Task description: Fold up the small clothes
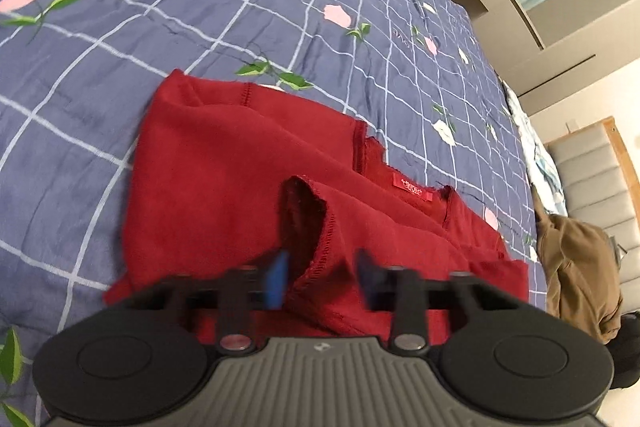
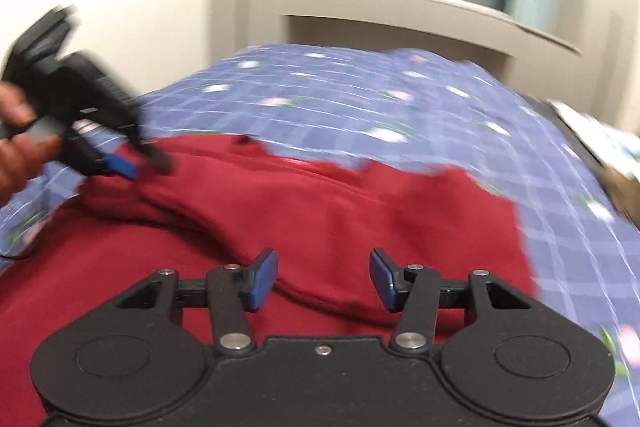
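A dark red top point(image 1: 224, 163) lies partly folded on the blue checked bedspread point(image 1: 168, 7), its neck label point(image 1: 412, 191) facing up. My left gripper point(image 1: 322, 279) is open just above a folded sleeve opening point(image 1: 308, 219), holding nothing. In the right wrist view the same red top point(image 2: 328, 207) fills the lower middle. My right gripper point(image 2: 323, 281) is open above the cloth, empty. The left gripper point(image 2: 120, 163) also shows at the left of that view, held in a hand over the top's far left edge.
A brown garment point(image 1: 576, 267) lies at the bed's right edge. A padded headboard point(image 1: 596, 179) stands beyond it. A wall and window ledge point(image 2: 420, 3) run behind the bed. The bedspread point(image 2: 360, 91) extends past the top.
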{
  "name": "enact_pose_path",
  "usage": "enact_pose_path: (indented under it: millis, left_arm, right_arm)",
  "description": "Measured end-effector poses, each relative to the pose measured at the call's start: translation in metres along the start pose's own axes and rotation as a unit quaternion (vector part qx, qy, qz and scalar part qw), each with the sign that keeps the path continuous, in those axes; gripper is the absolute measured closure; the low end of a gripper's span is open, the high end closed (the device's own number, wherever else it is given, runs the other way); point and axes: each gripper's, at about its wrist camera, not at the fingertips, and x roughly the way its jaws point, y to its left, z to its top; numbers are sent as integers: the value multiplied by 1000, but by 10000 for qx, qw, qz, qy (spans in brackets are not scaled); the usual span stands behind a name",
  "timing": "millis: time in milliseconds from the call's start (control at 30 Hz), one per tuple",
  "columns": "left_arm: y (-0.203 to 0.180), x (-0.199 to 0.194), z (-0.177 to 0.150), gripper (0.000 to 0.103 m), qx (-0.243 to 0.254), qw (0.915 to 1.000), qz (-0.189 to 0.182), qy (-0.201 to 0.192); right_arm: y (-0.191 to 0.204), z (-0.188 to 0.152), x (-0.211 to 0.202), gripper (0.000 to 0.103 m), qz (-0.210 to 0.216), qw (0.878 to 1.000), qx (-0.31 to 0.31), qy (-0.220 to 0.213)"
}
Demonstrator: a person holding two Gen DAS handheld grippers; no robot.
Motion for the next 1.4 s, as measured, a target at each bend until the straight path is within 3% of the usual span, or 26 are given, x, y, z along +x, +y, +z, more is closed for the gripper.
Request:
enact_pose_path:
  millis: [33,133,233,367,467,533,800,967,1033,1067,1100,1200,1400]
  left_arm:
    - [-2,-3,-1,88,69,10000,15,-34]
    - [-22,-9,-2,100,486,9986,79,-195]
    - [-49,-23,-3,101,1022,9933,42,-541]
    - [-78,-60,-1,102,1562,9788,-88,-1320]
    - [-81,-84,-2,102,1732,9686,4,-1783]
    - [-73,-93,-2,102,1720,9666,173,-1891]
    - [-5,-62,-19,102,1137,9779,913,-1499]
    - [16,-49,-28,102,1008,9795,1059,-1386]
    - [16,-48,-30,102,1056,9785,1100,-1386]
    - [15,-48,-30,102,1080,9779,1117,-1398]
    - [13,-50,-30,102,1114,9768,1131,-1435]
    - [5,-50,-31,102,1235,9720,1233,-1572]
    - [12,-31,-36,102,1210,9716,1527,-1341]
  right_arm:
    - [-11,-4,-3,49,-116,9998,151,17]
    - [-35,-12,-8,49,-423,9978,501,21]
    - [-57,-14,-8,49,-655,9943,844,-25]
    - [-72,-10,-7,49,-801,9910,1063,-132]
    - [-76,-7,-4,49,-809,9901,1135,-154]
    - [-77,-6,0,49,-817,9900,1138,-151]
    - [-96,7,29,48,-719,9877,1391,24]
    - [-124,19,58,46,-551,9806,1867,225]
    - [-135,21,70,57,-443,9774,2045,312]
    - [-137,22,75,79,-392,9773,2055,343]
    - [-139,24,78,95,-358,9773,2052,384]
    - [-137,30,78,97,-406,9815,1843,322]
    - [-131,18,95,92,-587,9853,1491,587]
